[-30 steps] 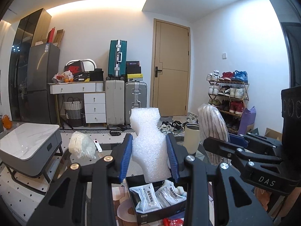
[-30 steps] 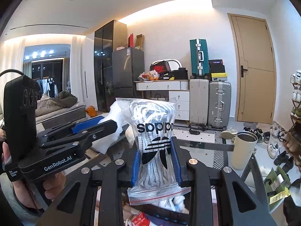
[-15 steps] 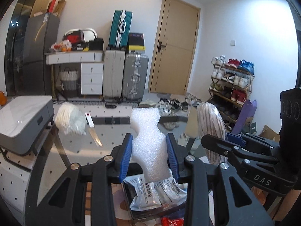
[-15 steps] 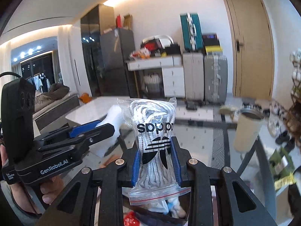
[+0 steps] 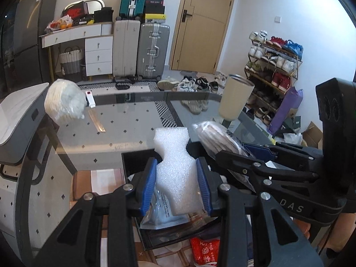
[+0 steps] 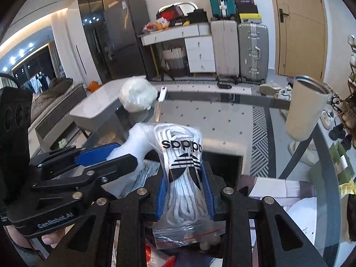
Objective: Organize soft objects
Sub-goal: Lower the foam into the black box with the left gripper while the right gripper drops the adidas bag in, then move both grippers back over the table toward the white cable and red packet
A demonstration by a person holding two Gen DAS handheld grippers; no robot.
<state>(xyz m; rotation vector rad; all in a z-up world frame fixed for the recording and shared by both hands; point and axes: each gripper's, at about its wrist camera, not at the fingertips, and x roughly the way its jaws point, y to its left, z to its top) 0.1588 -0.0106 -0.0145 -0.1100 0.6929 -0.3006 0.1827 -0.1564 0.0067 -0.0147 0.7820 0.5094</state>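
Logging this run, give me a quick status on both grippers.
Left gripper shut on white foam block. Right gripper shut on bagged Adidas laces. Both above the black box; nothing blocking it.

Two suitcases upright [image 5: 152, 51], one tumbler [image 5: 235, 99], one foam piece [image 5: 175, 173].

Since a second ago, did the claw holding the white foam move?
Yes. The left claw with the foam tipped downward: the door sits higher in view.

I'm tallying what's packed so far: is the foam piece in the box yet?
Not yet. The foam piece is clamped in the left gripper, above the black box.
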